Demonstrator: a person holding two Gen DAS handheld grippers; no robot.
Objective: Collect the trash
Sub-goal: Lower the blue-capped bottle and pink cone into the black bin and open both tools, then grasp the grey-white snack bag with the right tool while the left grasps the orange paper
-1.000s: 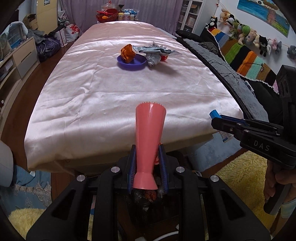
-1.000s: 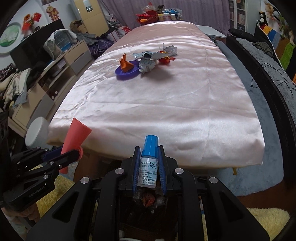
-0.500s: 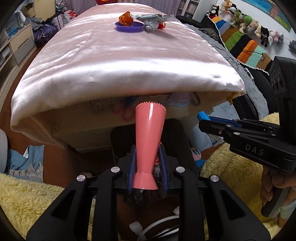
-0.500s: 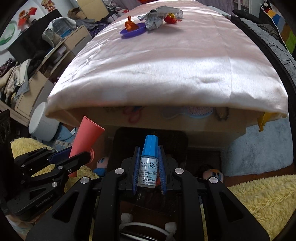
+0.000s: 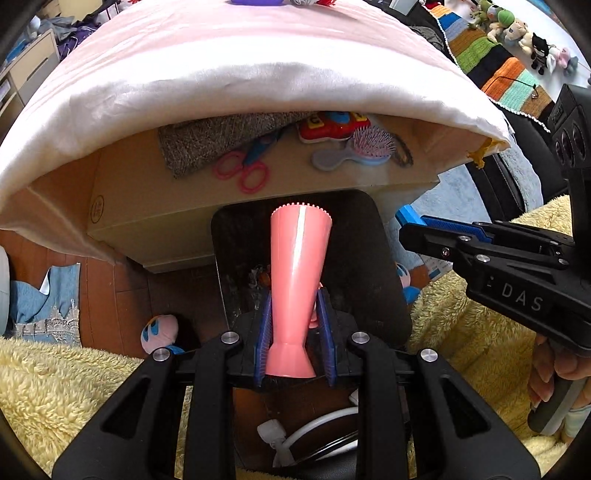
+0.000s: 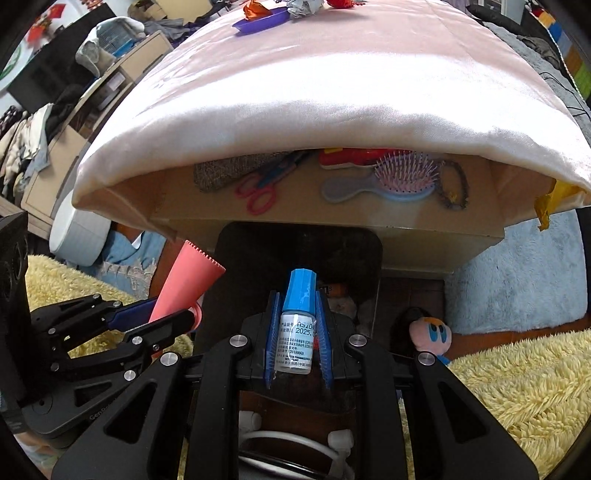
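Observation:
My left gripper (image 5: 294,291) is shut on a pink cone-shaped cup (image 5: 297,266), held over a dark bin (image 5: 354,236) on the floor below the table's front edge. My right gripper (image 6: 297,299) is shut on a small white bottle with a blue cap (image 6: 297,321), also above the bin (image 6: 258,251). Each gripper shows in the other's view: the right one (image 5: 406,218) at the right, the left one with the cup (image 6: 184,280) at the left. More trash, crumpled foil (image 6: 304,5) and a purple dish (image 6: 260,18), lies far back on the pink-covered table (image 6: 332,74).
A shelf under the tablecloth holds pink scissors (image 5: 245,170), a hairbrush (image 5: 365,147), a grey cloth (image 5: 207,140) and a red toy (image 5: 332,123). Yellow fluffy rugs (image 5: 55,387) and a pink plush ball (image 6: 430,332) lie on the floor beside the bin.
Both grippers have dropped from table height to below the table's front edge, still holding their objects. The bin and the under-table shelf have come into view.

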